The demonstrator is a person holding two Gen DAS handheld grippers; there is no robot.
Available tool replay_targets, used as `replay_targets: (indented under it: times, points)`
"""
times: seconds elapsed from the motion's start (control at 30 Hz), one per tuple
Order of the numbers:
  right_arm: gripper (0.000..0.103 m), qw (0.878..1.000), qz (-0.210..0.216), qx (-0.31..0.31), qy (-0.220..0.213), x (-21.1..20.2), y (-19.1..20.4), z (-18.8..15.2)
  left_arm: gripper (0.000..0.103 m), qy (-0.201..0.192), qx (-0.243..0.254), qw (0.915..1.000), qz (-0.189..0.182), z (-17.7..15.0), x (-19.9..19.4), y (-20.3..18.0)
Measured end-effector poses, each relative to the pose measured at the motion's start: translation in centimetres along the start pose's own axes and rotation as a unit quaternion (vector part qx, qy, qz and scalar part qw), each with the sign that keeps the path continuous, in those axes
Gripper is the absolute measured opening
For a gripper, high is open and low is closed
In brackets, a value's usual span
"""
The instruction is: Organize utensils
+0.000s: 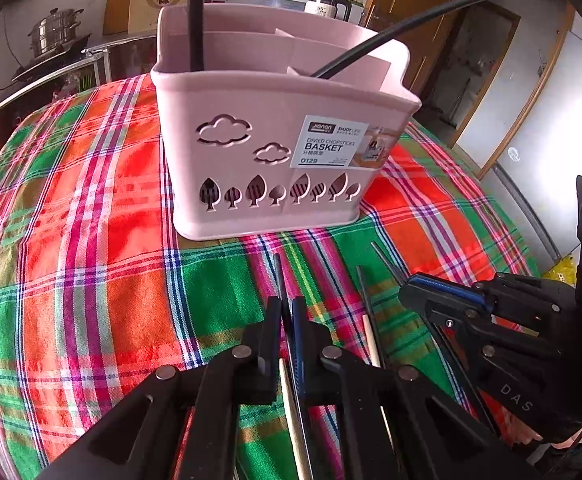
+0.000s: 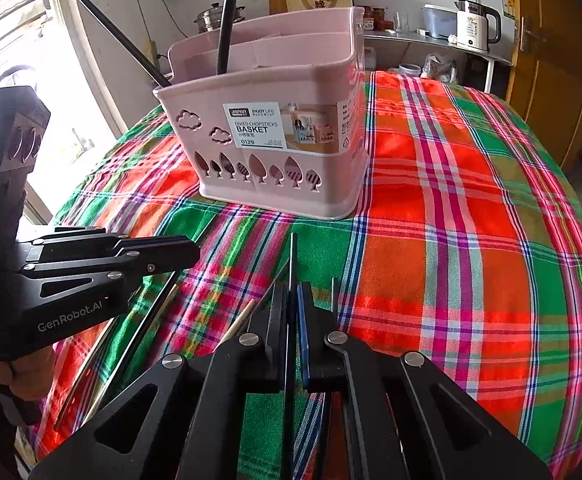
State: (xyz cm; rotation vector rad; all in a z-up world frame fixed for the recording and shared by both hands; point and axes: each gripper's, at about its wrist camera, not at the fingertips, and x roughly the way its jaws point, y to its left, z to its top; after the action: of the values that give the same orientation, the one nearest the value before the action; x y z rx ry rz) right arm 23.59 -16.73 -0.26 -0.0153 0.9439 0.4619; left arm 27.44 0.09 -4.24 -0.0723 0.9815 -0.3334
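**Both grippers pinching chopsticks in front of the pink basket**

The left gripper (image 1: 287, 312) is pressing its jaws together on a dark chopstick (image 1: 278, 276) that is lying on the plaid tablecloth (image 1: 91, 240); the stick's thin tip is poking out ahead of the fingertips, towards the basket. A pale wooden chopstick (image 1: 291, 408) is running beneath the same gripper, close to the dark one; whether the pads are catching it too cannot be told.

The right gripper (image 2: 291, 304) is likewise clamping a dark chopstick (image 2: 293, 256), whose end is sticking out past its fingertips. In the left wrist view this gripper (image 1: 407, 284) is sitting just to the right of the left one, angled inward, with more loose chopsticks (image 1: 365, 292) lying on the cloth between the two. In the right wrist view the left gripper (image 2: 193, 250) is reaching in from the left edge, with a hand (image 2: 15, 372) gripping its handle.

The pink divided chopsticks basket (image 1: 259, 120) is standing upright on the cloth directly ahead of both grippers, near but apart from them. Two long black utensil handles (image 1: 195, 16) are already leaning out of its compartments, one nearly upright, the other slanting outward. Nothing is lying on the cloth between the fingertips and the basket's front wall.

Behind the table, a steel pot (image 1: 55, 28) and an electric kettle (image 2: 477, 26) are sitting on counters.
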Motion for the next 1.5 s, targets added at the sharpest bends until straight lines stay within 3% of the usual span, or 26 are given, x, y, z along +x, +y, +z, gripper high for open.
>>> replay_targets:
  times: [0.37, 0.83, 1.5]
  points:
    - [0.004, 0.997, 0.024, -0.004, -0.066, -5.8, 0.8, 1.8, 0.004, -0.060, 0.013, 0.9978, -0.023, 1.2, -6.8, -1.6]
    - [0.004, 0.987, 0.036, -0.030, -0.156, -13.4, 3.0, 3.5, 0.004, -0.150, 0.043, 0.9869, -0.040, 2.4, -16.0, -3.9]
    - [0.004, 0.982, 0.039, -0.054, -0.174, -16.4, 3.7, 2.1, 0.004, -0.166, 0.052, 0.9838, -0.043, -0.3, -19.6, -4.3]
